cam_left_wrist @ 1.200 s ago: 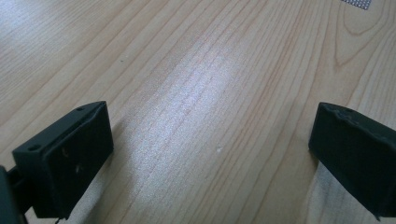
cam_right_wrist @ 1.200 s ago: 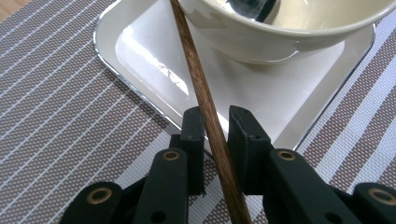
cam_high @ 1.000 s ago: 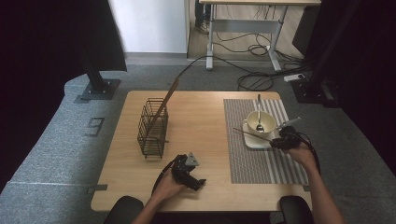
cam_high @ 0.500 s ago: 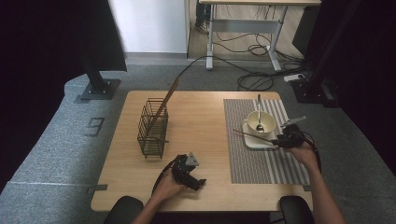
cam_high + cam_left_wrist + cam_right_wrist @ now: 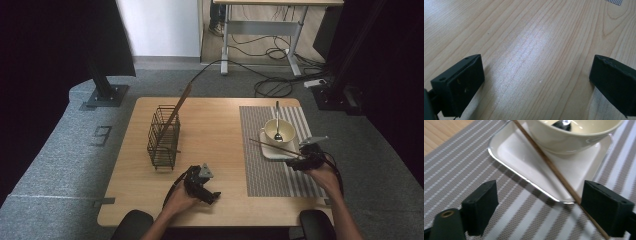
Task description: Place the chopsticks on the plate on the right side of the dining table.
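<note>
Left claw (image 5: 202, 184): near edge of the table (image 5: 220, 125), held in my left hand (image 5: 177, 202). In the left gripper view its 2 jaws stand wide apart over bare wood, with nothing between them. It sits at the same spot as in the 2 earlier frames.

Right claw (image 5: 537, 206): on the striped mat (image 5: 265, 170), just in front of the tray. Its jaws have just been opening and now stand wide. In the right gripper view the chopstick runs past the inner face of 1 jaw. I cannot tell whether it brushes that jaw. The other jaw is well clear of it, so I read no grip.

What changed: 1 second ago the right claw was nearly closed at the chopstick's near end. Now it is spread, and my right hand (image 5: 322, 172) has drawn a little way toward me across the mat. I judge this as a release: 1 chopstick is laid down.

Chopstick (image 5: 549, 165): lies slanted across the white tray (image 5: 519, 157). Its far part passes just beside the bowl's foot, and its near end runs off the tray rim onto the mat.

Bowl (image 5: 279, 131): stands on the tray, with 1 spoon (image 5: 277, 120) resting inside it.

Wire basket (image 5: 163, 137): farther left on the table, well apart from the mat. 1 more chopstick (image 5: 176, 107) leans out of it.

Meaning for the work: I judge the setting half done, with the stick in the basket probably next.
</note>
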`<control>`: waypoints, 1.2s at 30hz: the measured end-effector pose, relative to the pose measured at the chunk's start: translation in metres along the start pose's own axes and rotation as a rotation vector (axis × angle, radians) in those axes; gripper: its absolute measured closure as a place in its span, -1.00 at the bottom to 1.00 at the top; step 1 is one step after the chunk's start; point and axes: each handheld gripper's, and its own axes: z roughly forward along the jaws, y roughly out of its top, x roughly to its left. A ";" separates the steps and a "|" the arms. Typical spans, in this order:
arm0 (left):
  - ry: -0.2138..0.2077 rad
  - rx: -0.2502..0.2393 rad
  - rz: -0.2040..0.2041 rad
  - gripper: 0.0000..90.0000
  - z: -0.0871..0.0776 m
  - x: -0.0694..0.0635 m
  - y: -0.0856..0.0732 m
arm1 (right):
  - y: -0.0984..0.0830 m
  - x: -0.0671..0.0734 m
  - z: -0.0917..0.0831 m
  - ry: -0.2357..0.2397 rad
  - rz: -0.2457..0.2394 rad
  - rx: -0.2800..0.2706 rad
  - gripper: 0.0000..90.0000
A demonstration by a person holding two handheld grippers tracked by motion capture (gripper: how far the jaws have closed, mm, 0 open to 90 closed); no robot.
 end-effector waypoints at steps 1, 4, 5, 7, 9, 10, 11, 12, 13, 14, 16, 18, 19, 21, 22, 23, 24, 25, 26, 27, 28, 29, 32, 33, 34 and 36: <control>0.000 0.000 0.000 -1.00 0.000 0.000 0.000 | -0.001 0.002 0.001 0.008 0.003 0.004 -0.72; 0.000 0.000 0.000 -1.00 0.000 0.000 0.000 | -0.006 0.005 0.003 0.004 -0.007 0.008 -0.75; 0.000 0.000 0.002 -1.00 0.000 0.000 0.000 | -0.007 0.005 0.004 -0.001 -0.003 0.006 -0.77; -0.001 0.001 0.004 -1.00 0.000 0.000 0.000 | -0.010 0.003 0.007 -0.005 0.019 0.007 -0.83; -0.002 -0.003 0.001 -1.00 0.000 0.000 0.000 | -0.011 0.001 0.009 -0.011 0.041 0.003 -0.89; -0.002 -0.003 0.002 -1.00 0.000 0.000 0.000 | -0.011 0.001 0.010 -0.014 0.050 -0.005 -0.90; -0.003 -0.002 0.002 -1.00 0.000 0.000 0.000 | -0.012 0.000 0.012 -0.016 0.051 -0.009 -0.92; -0.003 -0.002 0.002 -1.00 0.000 0.000 0.000 | -0.012 0.000 0.013 -0.021 0.052 -0.001 -0.94; -0.003 -0.002 0.003 -1.00 0.000 0.000 0.000 | -0.013 0.000 0.016 -0.028 0.049 0.010 -0.97; -0.003 -0.002 0.003 -1.00 0.000 0.000 0.000 | -0.013 0.000 0.018 -0.032 0.049 0.023 -0.98; -0.003 -0.002 0.003 -1.00 0.000 0.000 0.000 | -0.014 0.001 0.023 -0.039 0.032 0.039 -0.99; -0.004 -0.002 0.001 -1.00 0.000 0.000 0.000 | -0.015 0.001 0.027 -0.053 0.024 0.046 -1.00; -0.004 -0.003 0.001 -1.00 0.000 0.000 0.000 | -0.014 0.001 0.028 -0.056 0.021 0.044 -1.00; -0.004 -0.002 0.001 -1.00 0.000 0.000 0.000 | -0.014 0.000 0.030 -0.061 0.022 0.045 -1.00; -0.004 -0.002 0.001 -1.00 0.000 0.000 0.000 | -0.013 -0.001 0.031 -0.065 0.024 0.044 -1.00; -0.004 -0.002 0.001 -1.00 0.000 0.000 0.000 | -0.013 -0.002 0.032 -0.067 0.025 0.042 -1.00; -0.004 -0.002 0.001 -1.00 0.000 0.000 0.000 | -0.012 -0.003 0.032 -0.069 0.025 0.040 -1.00; -0.004 -0.002 0.001 -1.00 0.000 0.000 0.000 | -0.012 -0.003 0.033 -0.070 0.031 0.039 -1.00; -0.004 -0.002 0.001 -1.00 0.000 0.000 0.000 | -0.012 -0.004 0.033 -0.072 0.038 0.037 -1.00; -0.004 -0.002 0.000 -1.00 0.000 0.000 0.000 | -0.011 -0.005 0.034 -0.074 0.038 0.034 -1.00; -0.004 -0.003 0.001 -1.00 0.000 0.000 0.000 | -0.011 -0.006 0.035 -0.074 0.043 0.032 -1.00; -0.004 -0.003 0.000 -1.00 0.000 0.000 0.000 | -0.010 -0.007 0.036 -0.071 0.051 0.030 -1.00; -0.004 -0.001 0.002 -1.00 0.000 0.000 0.000 | -0.008 -0.009 0.038 -0.073 0.057 0.026 -1.00; -0.004 -0.001 0.002 -1.00 0.000 0.000 0.000 | -0.008 -0.009 0.038 -0.075 0.056 0.026 -1.00; -0.004 -0.001 0.002 -1.00 0.000 0.000 0.000 | -0.008 -0.009 0.039 -0.078 0.057 0.025 -1.00; -0.004 -0.001 0.002 -1.00 0.000 0.000 0.000 | -0.007 -0.009 0.040 -0.082 0.062 0.017 -1.00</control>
